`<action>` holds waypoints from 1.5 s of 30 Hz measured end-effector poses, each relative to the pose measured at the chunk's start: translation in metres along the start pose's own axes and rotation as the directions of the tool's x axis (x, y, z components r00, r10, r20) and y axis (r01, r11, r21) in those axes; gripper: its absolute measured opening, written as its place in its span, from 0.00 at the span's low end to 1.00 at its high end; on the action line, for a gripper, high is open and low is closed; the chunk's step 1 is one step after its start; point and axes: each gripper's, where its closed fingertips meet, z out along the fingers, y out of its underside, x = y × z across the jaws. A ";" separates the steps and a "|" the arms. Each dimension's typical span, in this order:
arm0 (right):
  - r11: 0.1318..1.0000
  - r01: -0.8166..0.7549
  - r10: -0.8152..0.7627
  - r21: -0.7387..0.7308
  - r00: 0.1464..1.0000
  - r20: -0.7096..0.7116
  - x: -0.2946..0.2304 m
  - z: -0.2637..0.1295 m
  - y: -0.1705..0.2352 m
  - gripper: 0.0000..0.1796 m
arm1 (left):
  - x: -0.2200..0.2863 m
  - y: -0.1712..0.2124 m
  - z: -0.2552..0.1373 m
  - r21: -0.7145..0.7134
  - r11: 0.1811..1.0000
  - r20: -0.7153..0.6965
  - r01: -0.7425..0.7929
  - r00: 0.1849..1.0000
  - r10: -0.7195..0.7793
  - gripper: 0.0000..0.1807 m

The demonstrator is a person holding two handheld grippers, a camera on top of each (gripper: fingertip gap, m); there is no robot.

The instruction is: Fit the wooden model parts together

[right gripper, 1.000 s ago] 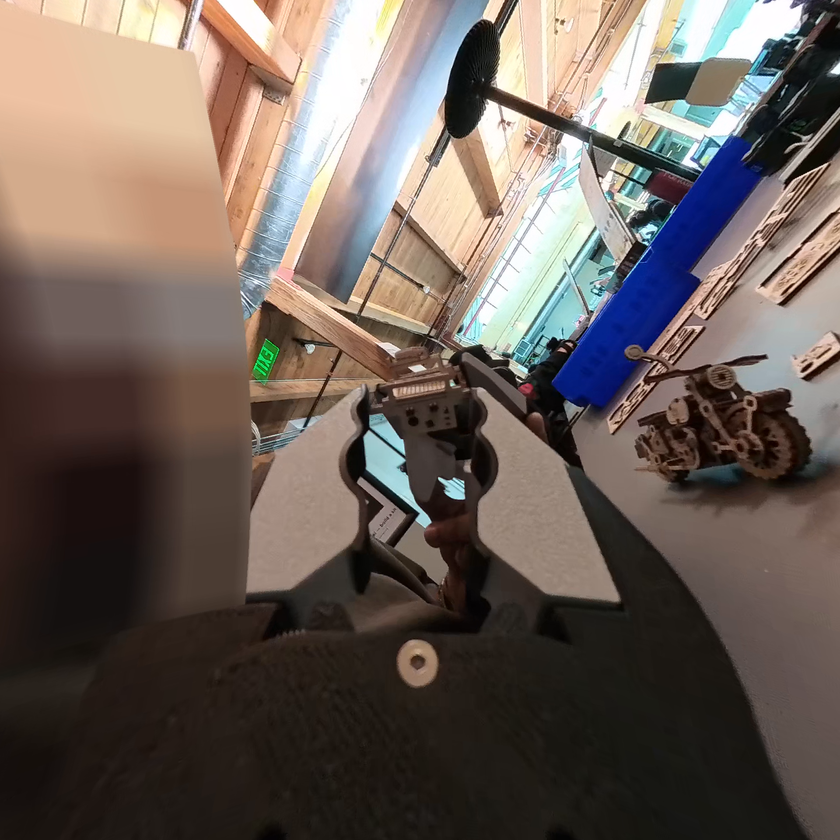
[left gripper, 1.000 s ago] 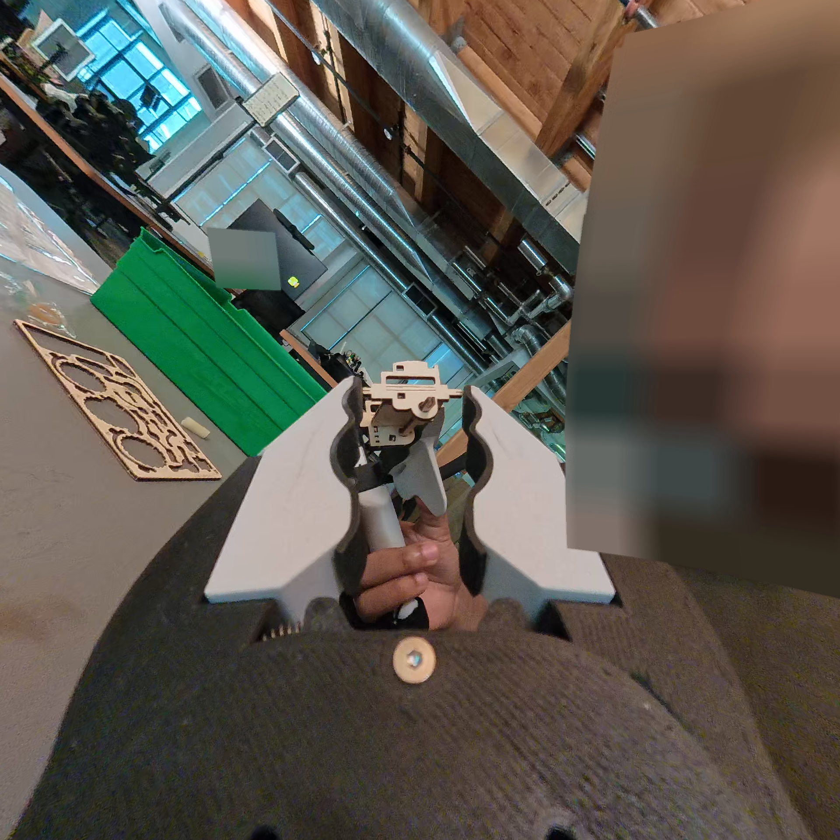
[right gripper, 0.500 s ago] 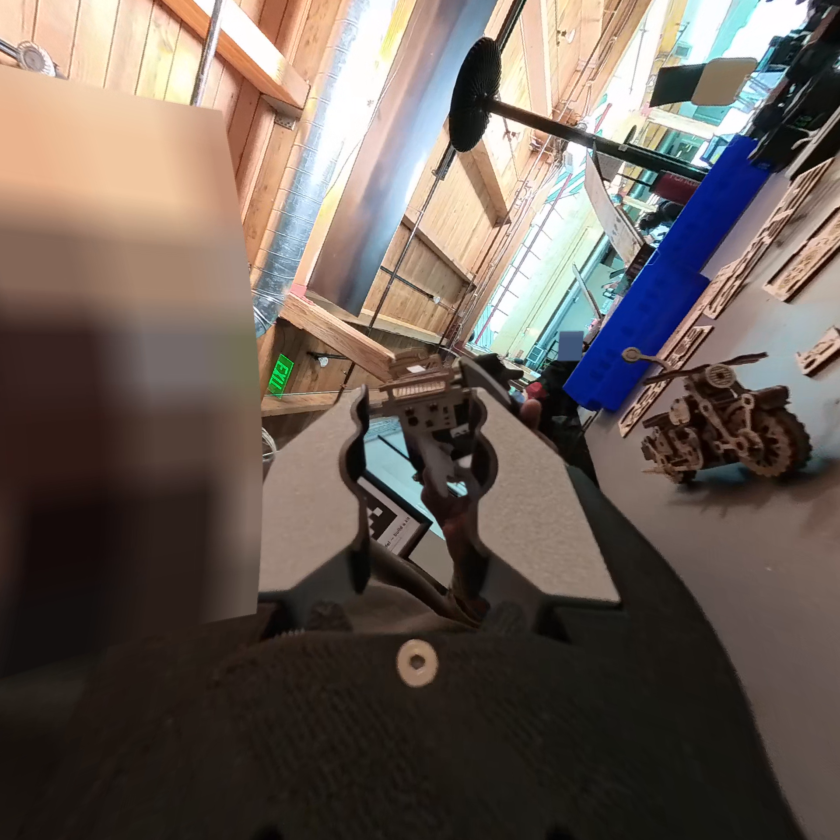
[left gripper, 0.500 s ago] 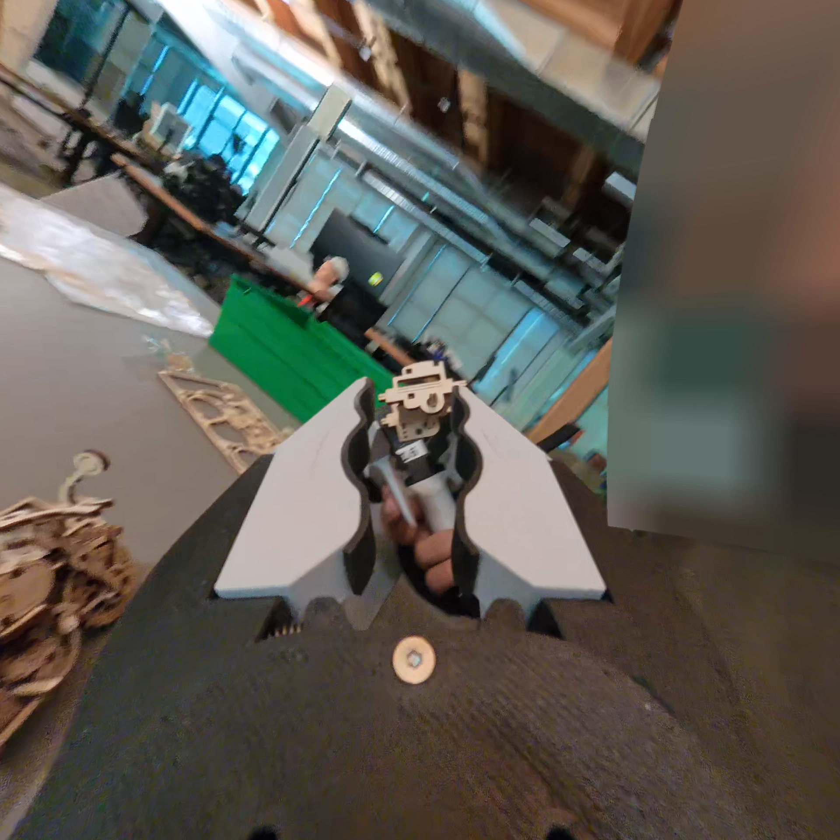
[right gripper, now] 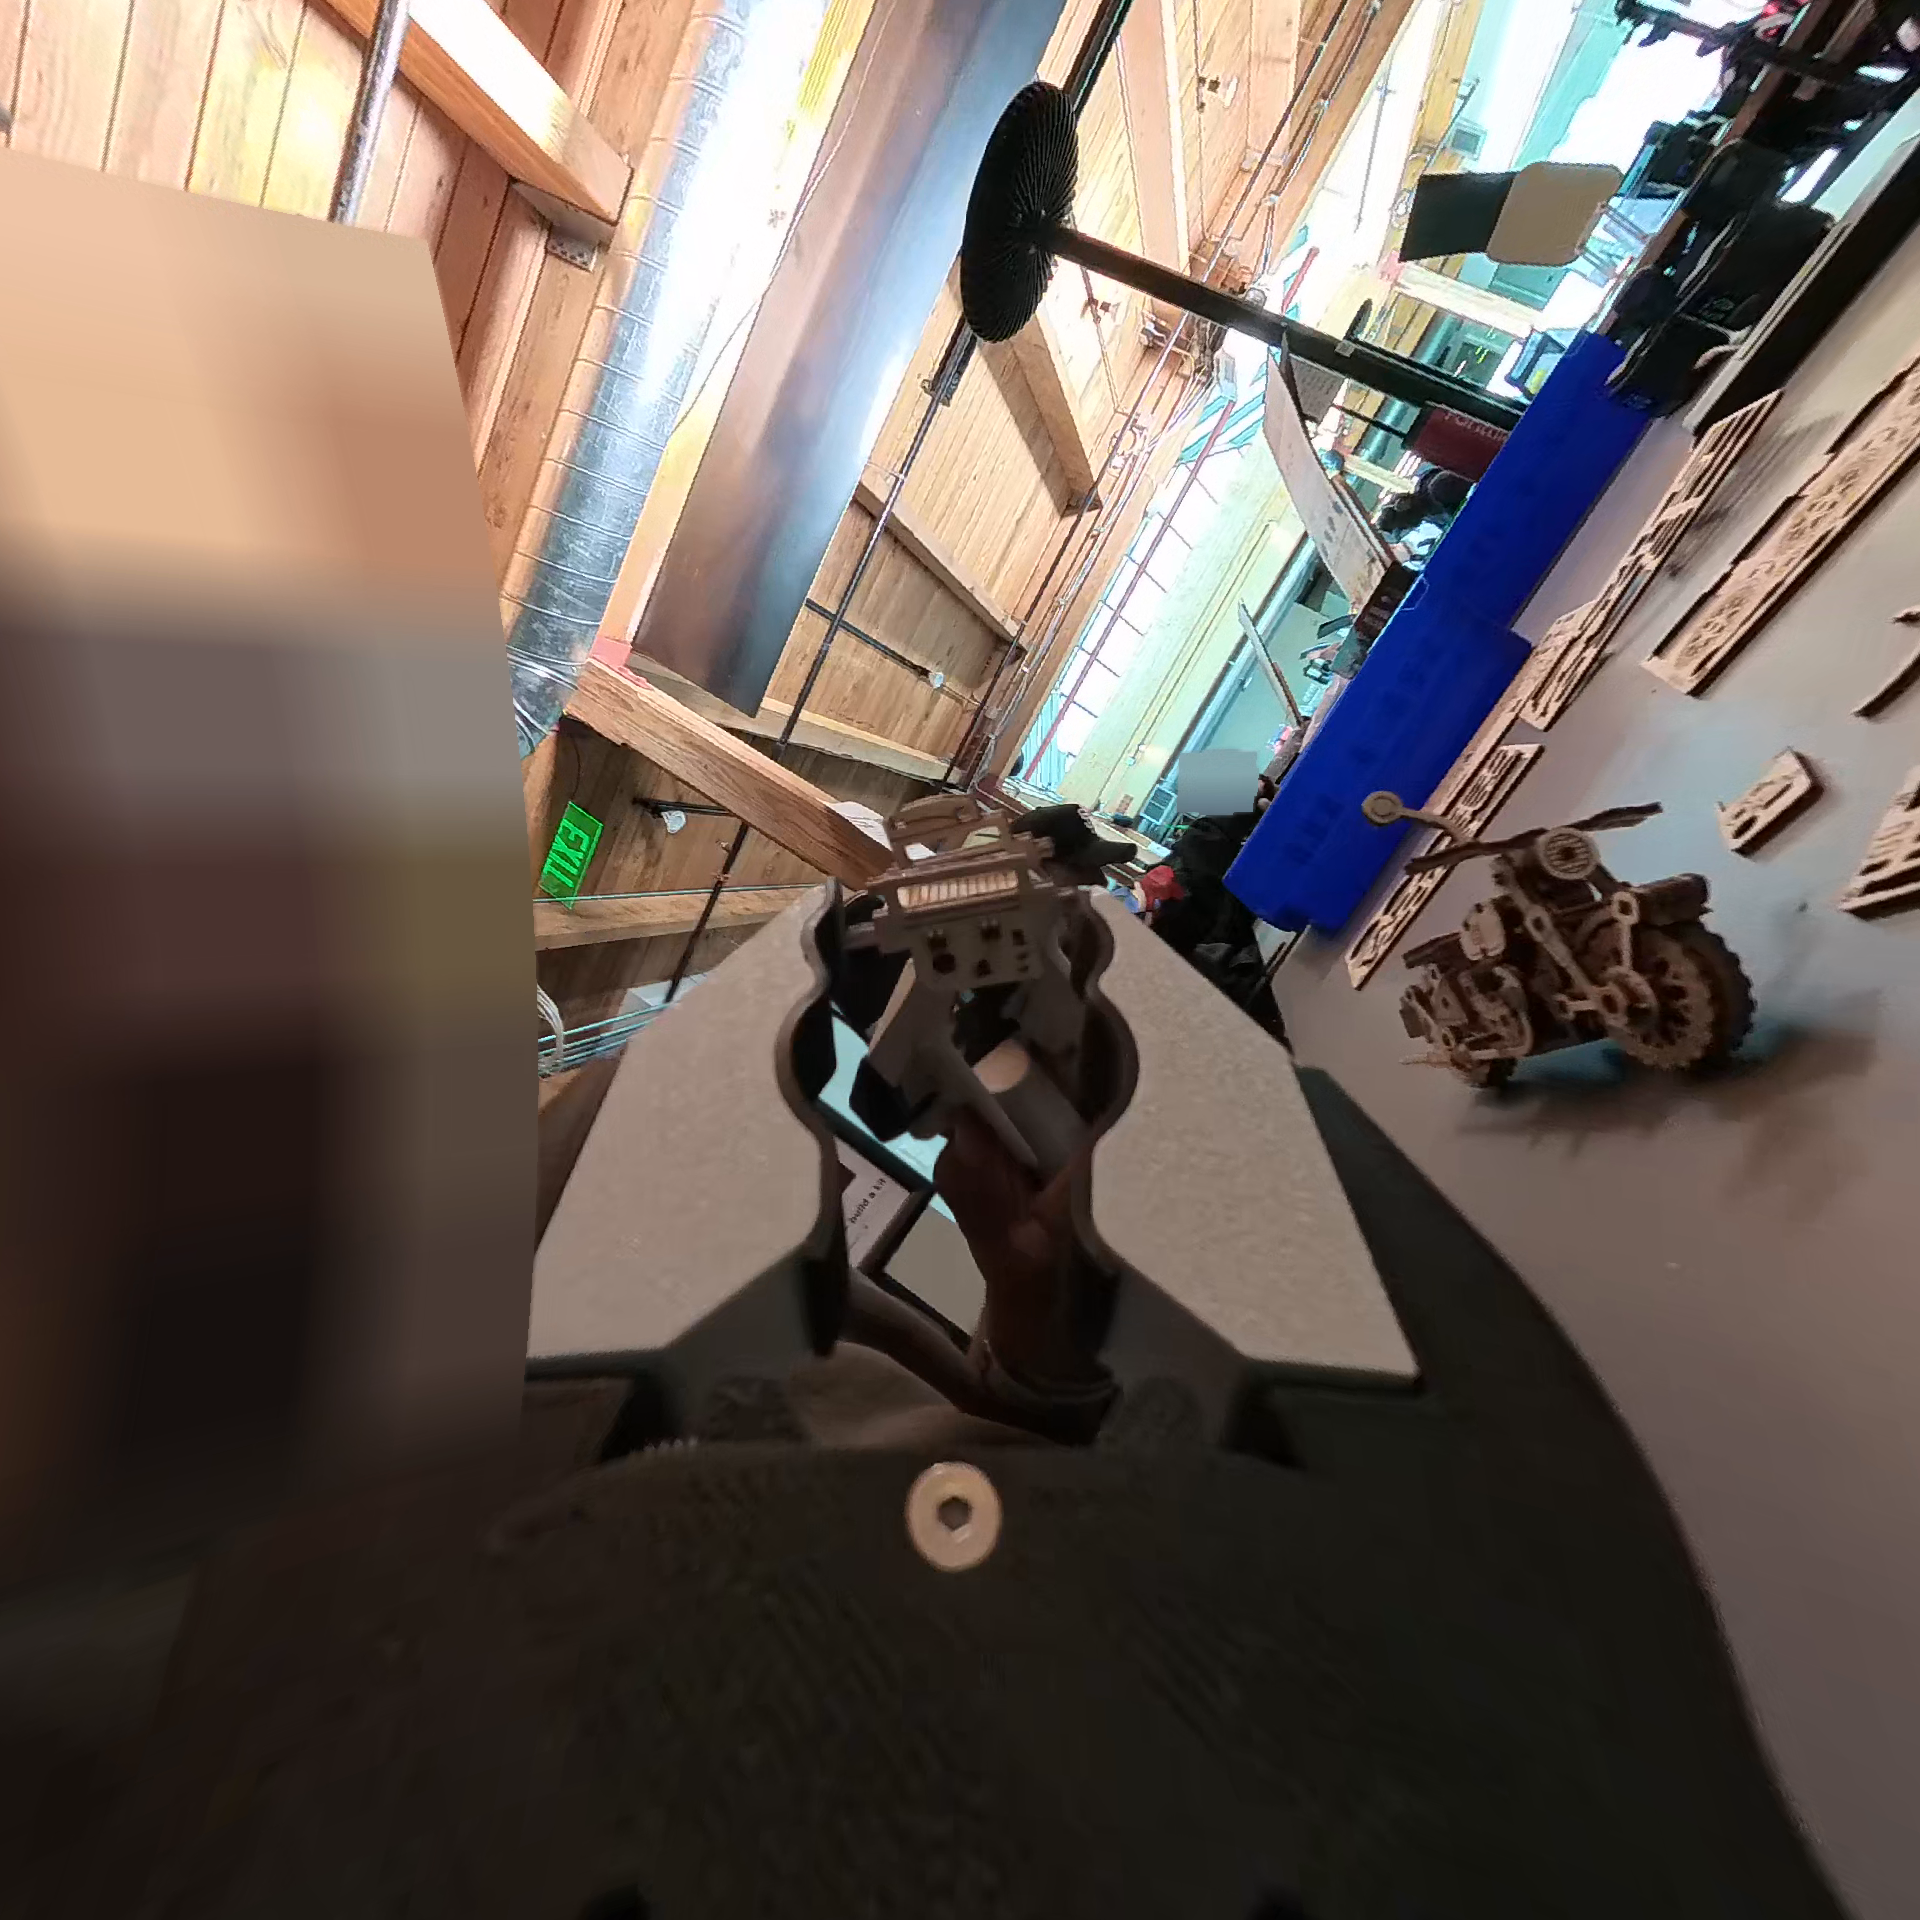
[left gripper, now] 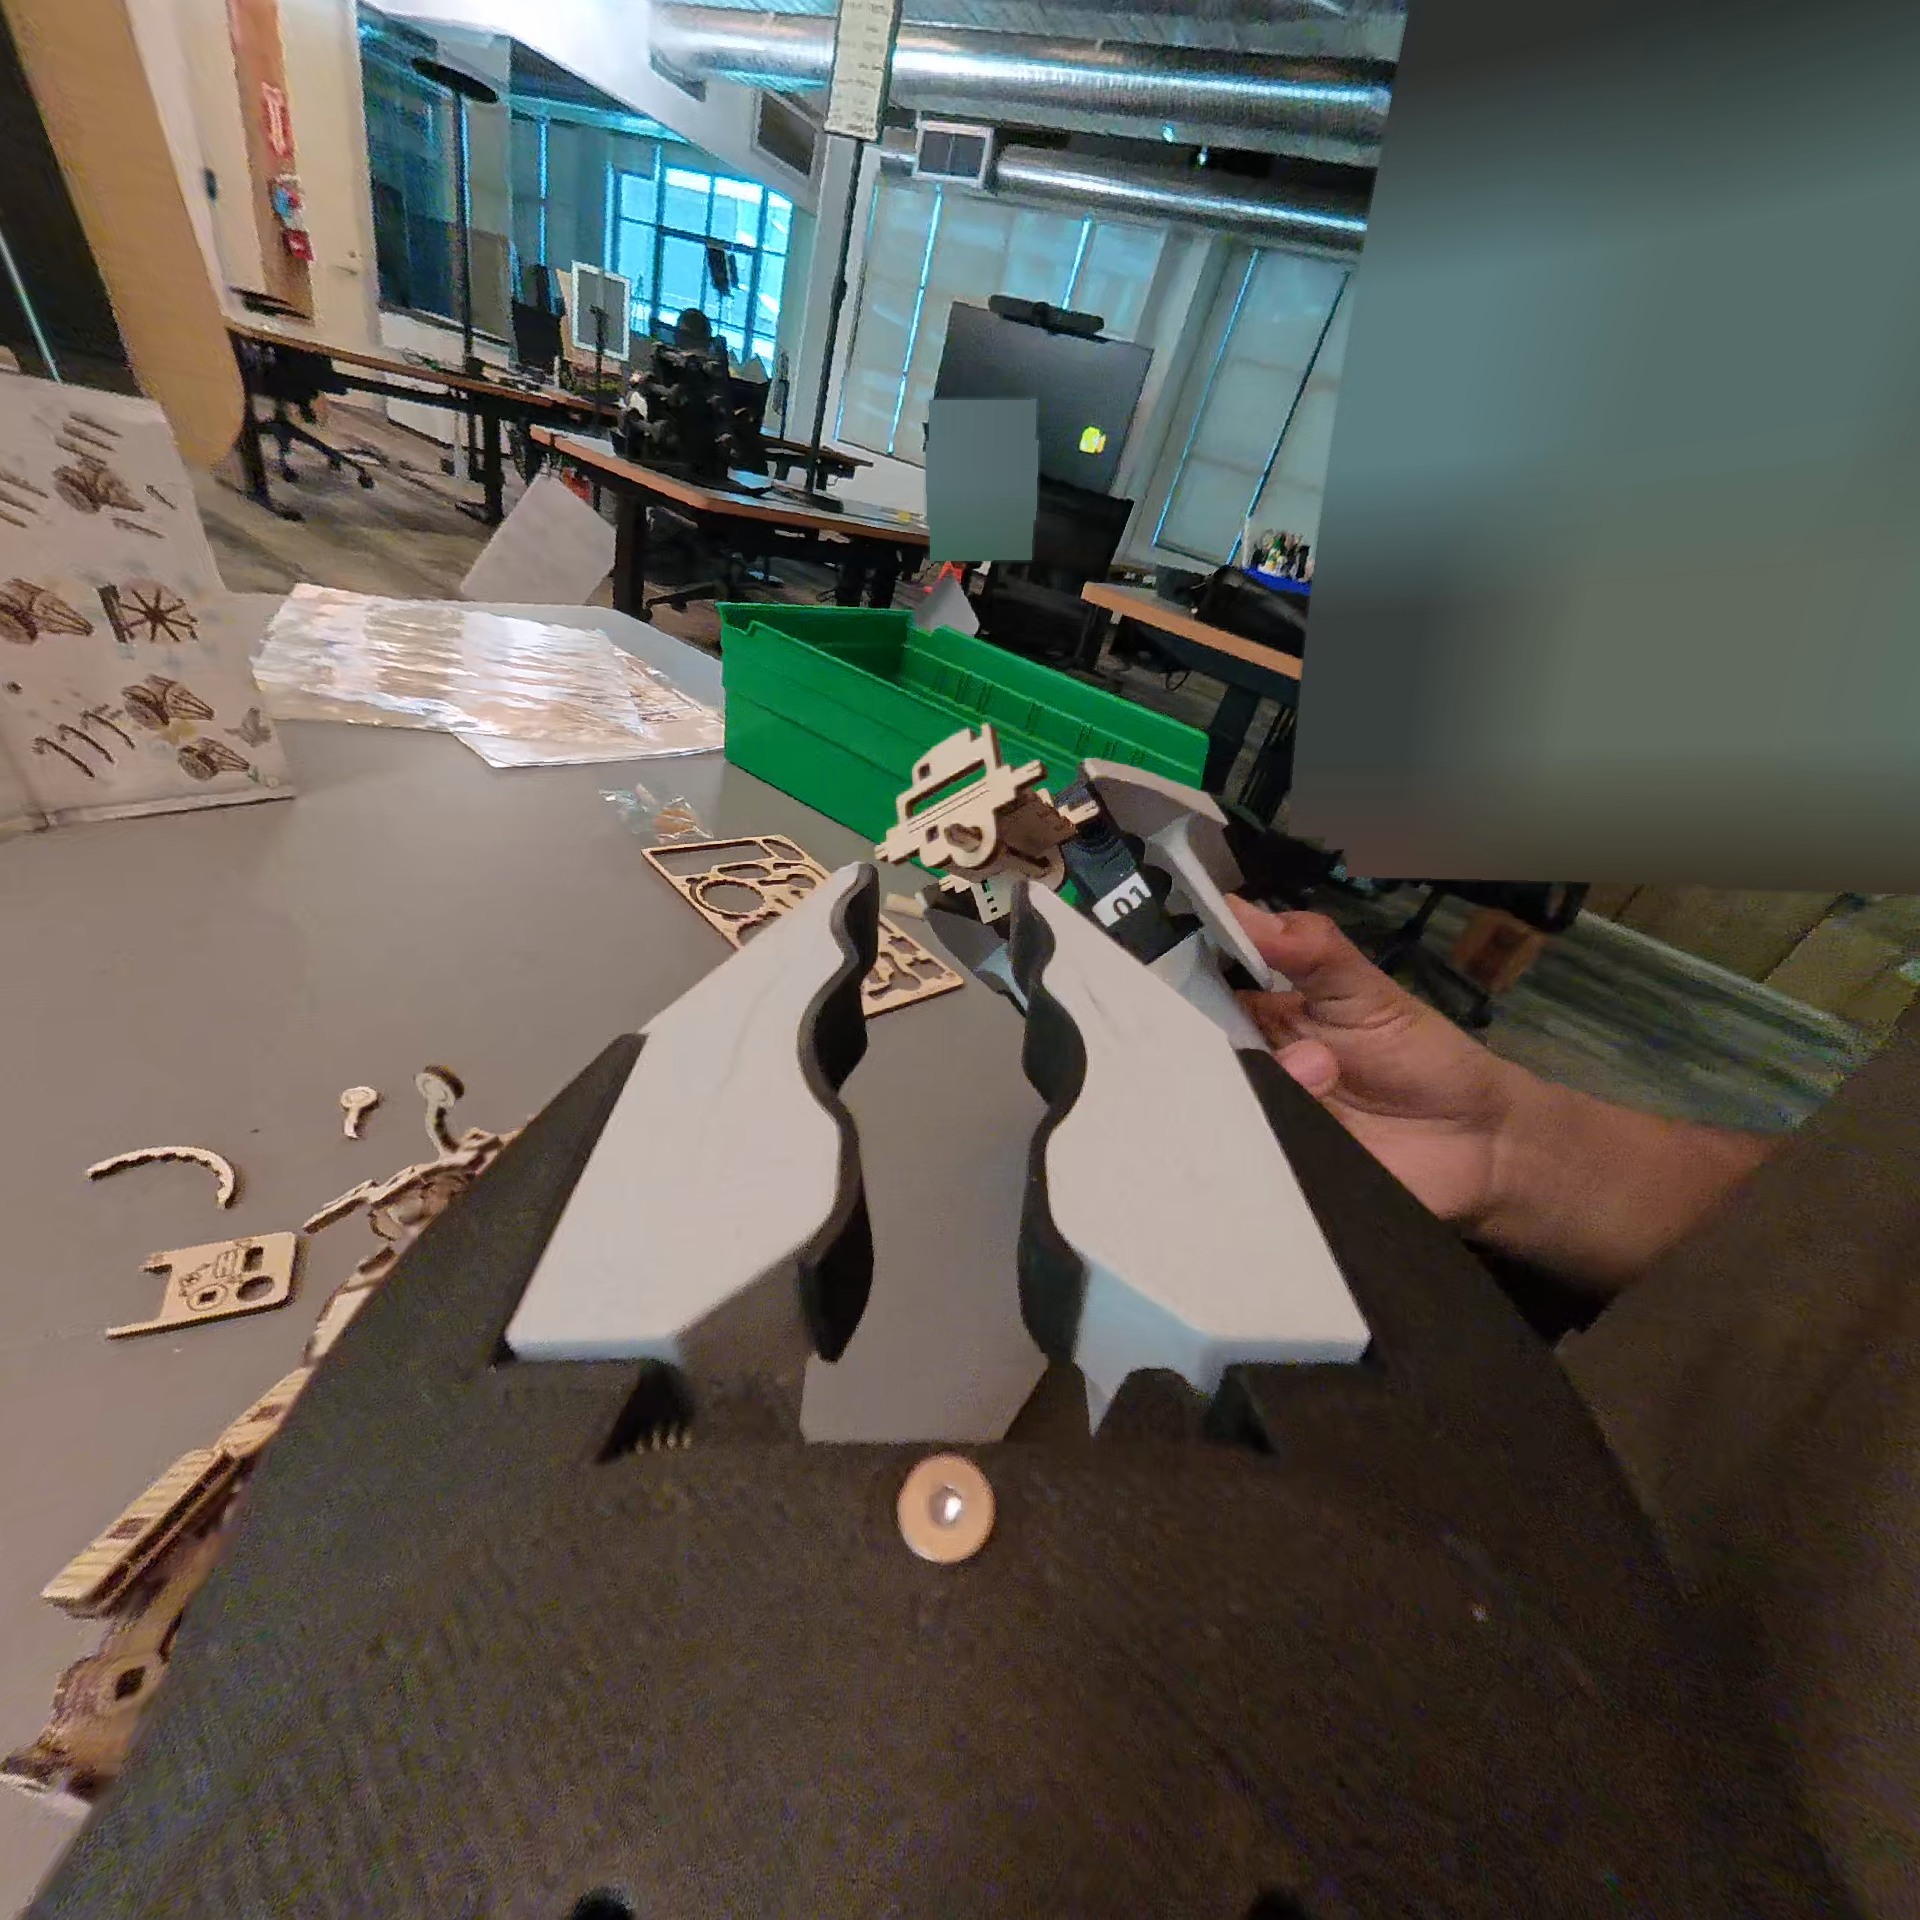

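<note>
A small pale wooden sub-assembly (left gripper: 961, 816) is held up in the air over the grey table (left gripper: 312, 935). In the right wrist view my right gripper (right gripper: 956, 910) is shut on this sub-assembly (right gripper: 966, 914), one finger on each side. In the left wrist view my left gripper (left gripper: 943, 888) has its jaws a little apart with nothing between them. Its tips sit just below and in front of the sub-assembly. The right gripper's grey finger (left gripper: 1184, 831) and the hand holding it (left gripper: 1382, 1060) show behind. A built wooden motorcycle model (right gripper: 1569, 966) stands on the table.
A punched-out wooden sheet (left gripper: 790, 904) and loose wooden parts (left gripper: 208, 1283) lie on the table. A green bin (left gripper: 883, 707), a plastic wrapper (left gripper: 468, 665) and an instruction sheet (left gripper: 94, 644) stand behind. A blue bin (right gripper: 1455, 665) and more part sheets (right gripper: 1766, 582) are beyond the motorcycle. Less than 4 cm separates the two grippers' tips.
My left gripper has swung from pointing at the ceiling to level with the table. Its tips flanked the sub-assembly before and now sit below it. My right gripper has held still.
</note>
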 end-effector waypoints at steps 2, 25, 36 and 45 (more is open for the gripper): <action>1.000 -0.018 0.018 -0.001 1.000 0.006 0.000 0.000 0.001 0.24 | 0.001 -0.001 0.000 0.002 0.999 0.004 -0.033 0.999 0.033 0.12; 1.000 -0.003 0.004 0.028 0.999 -0.035 0.004 -0.002 -0.004 0.24 | 0.013 -0.001 0.009 0.013 0.966 0.095 -0.258 0.962 0.256 0.08; 1.000 0.022 -0.022 -0.015 0.999 -0.045 0.004 -0.001 0.000 0.24 | -0.007 0.008 0.003 -0.030 0.934 -0.088 0.357 0.929 -0.358 0.24; 0.994 0.004 -0.007 -0.107 1.000 -0.028 0.002 0.005 0.012 0.24 | 0.005 0.015 -0.002 -0.150 0.784 -0.286 0.603 0.732 -0.618 0.30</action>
